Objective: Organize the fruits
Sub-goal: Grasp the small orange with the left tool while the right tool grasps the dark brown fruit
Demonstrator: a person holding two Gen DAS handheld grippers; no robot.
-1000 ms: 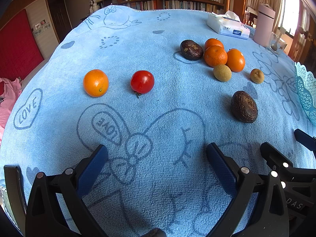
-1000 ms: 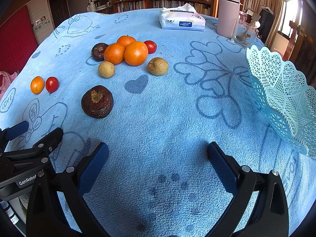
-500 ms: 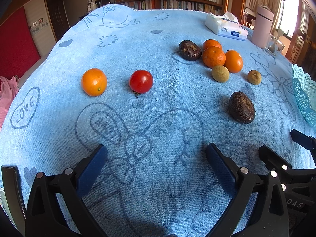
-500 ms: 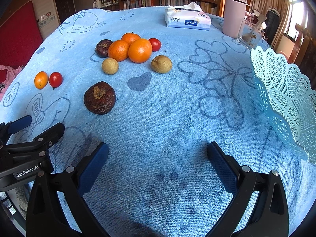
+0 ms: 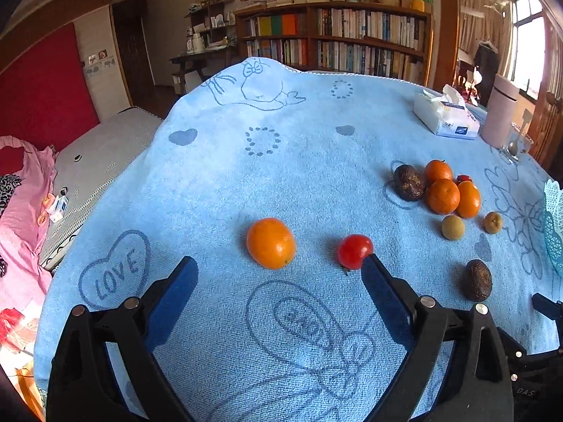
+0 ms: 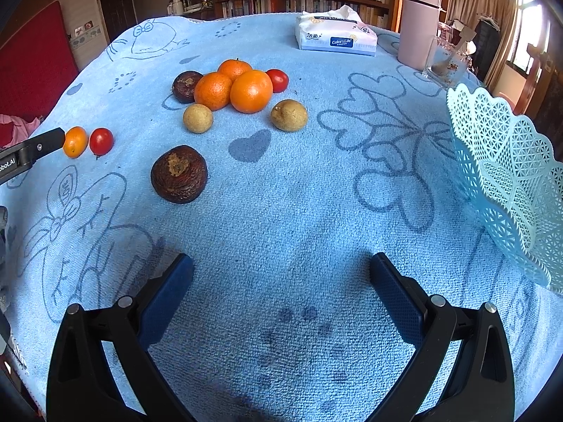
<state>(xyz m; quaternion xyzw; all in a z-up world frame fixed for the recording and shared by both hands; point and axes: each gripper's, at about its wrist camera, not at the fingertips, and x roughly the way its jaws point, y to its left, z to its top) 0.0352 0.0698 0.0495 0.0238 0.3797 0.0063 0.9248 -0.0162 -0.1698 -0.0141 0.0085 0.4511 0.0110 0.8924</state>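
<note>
My left gripper (image 5: 279,270) is open and empty, just short of a lone orange (image 5: 270,242) and a red tomato (image 5: 354,251) on the blue cloth. A dark brown fruit (image 5: 477,280) lies to their right. Farther right is a cluster of oranges (image 5: 442,196) with another dark fruit (image 5: 408,182) and two small tan fruits (image 5: 453,227). My right gripper (image 6: 281,274) is open and empty over bare cloth. Ahead of it lie the dark brown fruit (image 6: 178,173), the oranges (image 6: 251,90) and the tan fruits (image 6: 289,115). A light-blue lattice basket (image 6: 506,161) stands at its right.
A tissue pack (image 6: 336,37), a pink canister (image 6: 418,21) and a clear glass holder (image 6: 447,61) stand at the far side of the table. The cloth's left edge drops off toward a bed with pink fabric (image 5: 24,190). Bookshelves line the back wall.
My left gripper has moved forward and turned left, so the orange and tomato now sit just beyond its fingertips. My right gripper has edged forward toward the fruit. Both stay open.
</note>
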